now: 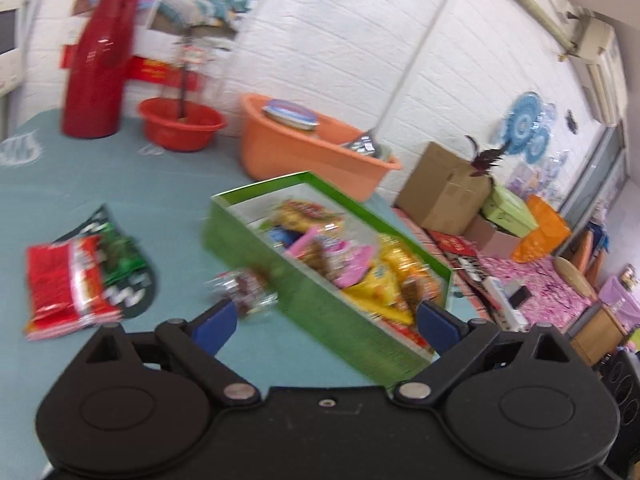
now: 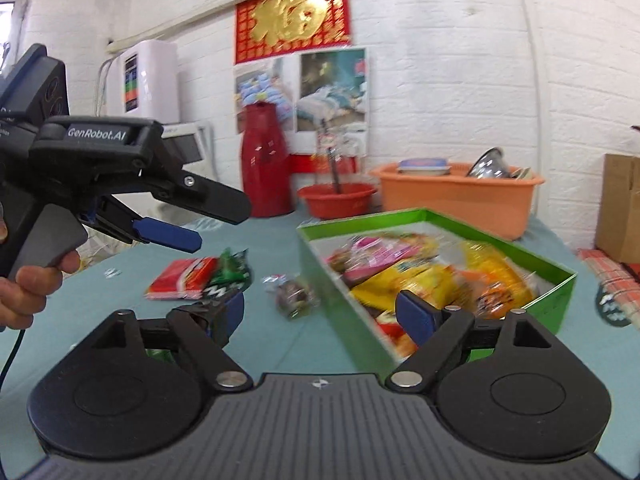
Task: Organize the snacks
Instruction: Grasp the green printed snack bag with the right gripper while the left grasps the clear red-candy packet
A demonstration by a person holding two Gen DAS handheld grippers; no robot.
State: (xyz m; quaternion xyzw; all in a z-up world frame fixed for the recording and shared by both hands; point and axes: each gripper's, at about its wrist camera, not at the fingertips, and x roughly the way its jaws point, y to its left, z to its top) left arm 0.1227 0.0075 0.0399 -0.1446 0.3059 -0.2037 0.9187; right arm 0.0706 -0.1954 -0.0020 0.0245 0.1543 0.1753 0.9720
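A green box holding several bright snack packets stands on the teal table; the right wrist view shows its green wall. Left of it lie a red packet, a dark green packet and a small clear-wrapped brown snack. My left gripper is open and holds nothing, near the box's long side; it also shows at the left of the right wrist view, held by a hand. My right gripper stands open and holds nothing, in front of the box's near corner.
At the back of the table stand a tall red vase, a red basin and an orange tub with tins. A cardboard box and clutter lie beyond the table's right edge. White brick wall behind.
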